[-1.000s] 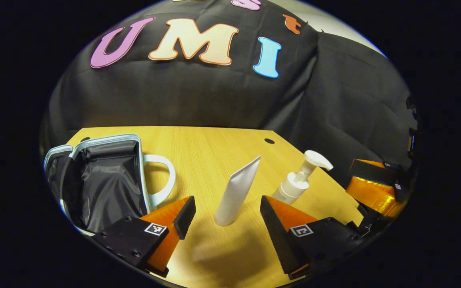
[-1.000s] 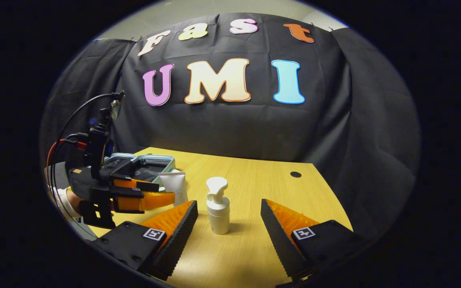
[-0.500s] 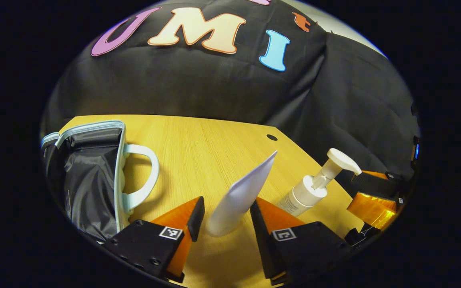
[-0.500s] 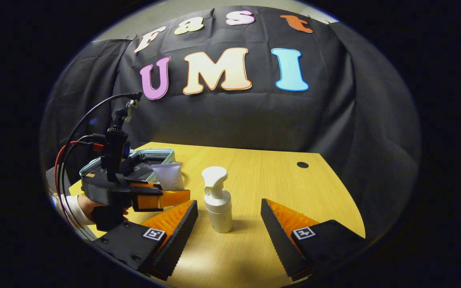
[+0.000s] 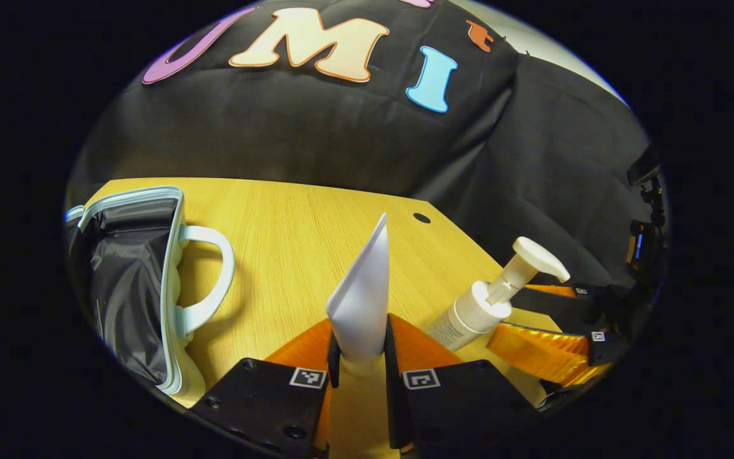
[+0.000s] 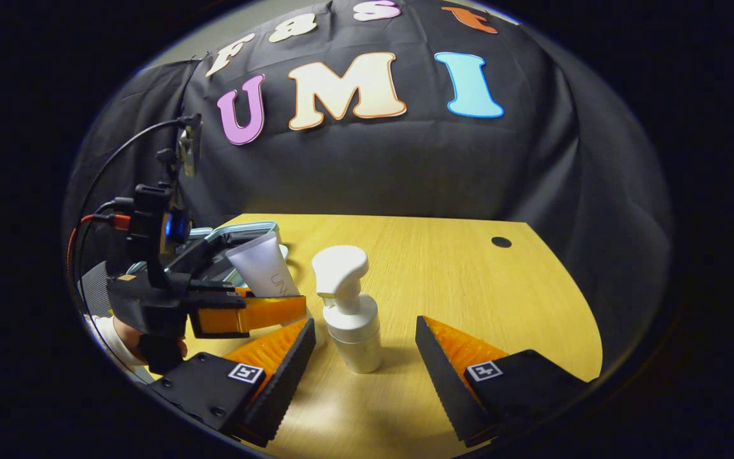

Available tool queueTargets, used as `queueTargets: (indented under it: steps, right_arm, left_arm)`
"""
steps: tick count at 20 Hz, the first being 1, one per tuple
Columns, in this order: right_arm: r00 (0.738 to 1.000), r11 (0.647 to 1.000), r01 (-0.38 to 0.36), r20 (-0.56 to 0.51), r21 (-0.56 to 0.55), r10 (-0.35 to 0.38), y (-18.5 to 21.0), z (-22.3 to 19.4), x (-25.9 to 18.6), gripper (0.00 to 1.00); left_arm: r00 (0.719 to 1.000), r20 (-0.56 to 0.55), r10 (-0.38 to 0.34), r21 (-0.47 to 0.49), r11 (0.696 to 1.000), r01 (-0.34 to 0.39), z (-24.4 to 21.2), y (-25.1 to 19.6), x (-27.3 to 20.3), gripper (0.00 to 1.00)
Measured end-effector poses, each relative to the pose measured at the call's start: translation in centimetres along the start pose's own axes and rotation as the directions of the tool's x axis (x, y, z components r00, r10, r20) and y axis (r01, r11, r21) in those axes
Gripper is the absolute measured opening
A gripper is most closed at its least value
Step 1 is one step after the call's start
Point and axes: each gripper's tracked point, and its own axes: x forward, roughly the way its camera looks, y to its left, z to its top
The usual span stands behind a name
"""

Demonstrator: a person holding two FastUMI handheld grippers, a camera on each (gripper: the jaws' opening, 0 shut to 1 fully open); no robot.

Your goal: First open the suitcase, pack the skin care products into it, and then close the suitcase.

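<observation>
A white cream tube (image 5: 363, 299) stands cap-down on the wooden table (image 5: 290, 229), and my left gripper (image 5: 359, 354) is shut on its lower part. The same tube (image 6: 264, 269) rises above the left gripper (image 6: 259, 313) in the right gripper view. A white pump bottle (image 6: 349, 322) stands upright between the fingers of my open right gripper (image 6: 364, 357), nearer the left finger. That bottle (image 5: 491, 296) shows right of the tube in the left gripper view. The suitcase (image 5: 134, 280) lies open at the left, dark lining showing, pale handle facing the tube.
The right gripper (image 5: 555, 335) reaches in from the right behind the pump bottle in the left gripper view. A hand (image 6: 128, 335) holds the left gripper. The table has a cable hole (image 6: 501, 241) near its far right corner, and black cloth hangs behind it.
My left gripper has moved forward and closed its fingers on the tube, which now stands more upright. My right gripper has come closer to the pump bottle, still open.
</observation>
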Motion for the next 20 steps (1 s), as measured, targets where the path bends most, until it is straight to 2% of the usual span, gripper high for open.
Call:
queueTargets:
  steps: [5, 6, 8, 13, 16, 17, 20]
  right_arm:
    - [0.997, 0.998, -0.052, -0.051, 0.026, 0.054, 1.0, -1.2, 1.6, 0.98]
    - [0.996, 0.998, -0.061, -0.062, 0.03, 0.063, 1.2, -1.4, 2.0, 0.97]
    - [0.993, 0.997, -0.074, -0.09, 0.036, 0.077, 1.6, -2.0, 2.6, 0.89]
    - [0.992, 0.995, -0.064, -0.105, 0.073, 0.072, 1.5, -2.3, 3.7, 0.65]
    - [0.992, 0.996, -0.03, -0.116, 0.084, 0.04, 1.2, -2.1, 3.5, 0.65]
    - [0.993, 0.996, -0.014, -0.12, 0.084, 0.024, 1.2, -2.1, 3.3, 0.63]
    - [0.989, 0.998, 0.026, -0.145, 0.058, -0.018, 1.5, -2.3, 2.7, 0.61]
  left_arm:
    - [0.999, 0.034, 0.041, -0.025, 0.999, -0.041, 1.8, 1.1, -2.1, 0.29]
    - [0.998, 0.044, 0.054, -0.041, 0.998, -0.052, 2.2, 1.5, -2.6, 0.31]
    - [0.994, 0.07, 0.084, -0.073, 0.994, -0.079, 3.1, 2.5, -4.0, 0.29]
    - [0.983, 0.121, 0.139, -0.174, 0.978, -0.117, 5.0, 4.6, -7.8, 0.29]
    - [0.977, 0.137, 0.162, -0.192, 0.972, -0.134, 5.8, 6.3, -10.2, 0.26]
    - [0.977, 0.135, 0.167, -0.195, 0.971, -0.139, 5.9, 6.9, -11.0, 0.29]
    - [0.979, 0.119, 0.166, -0.181, 0.973, -0.143, 6.6, 9.1, -13.1, 0.29]
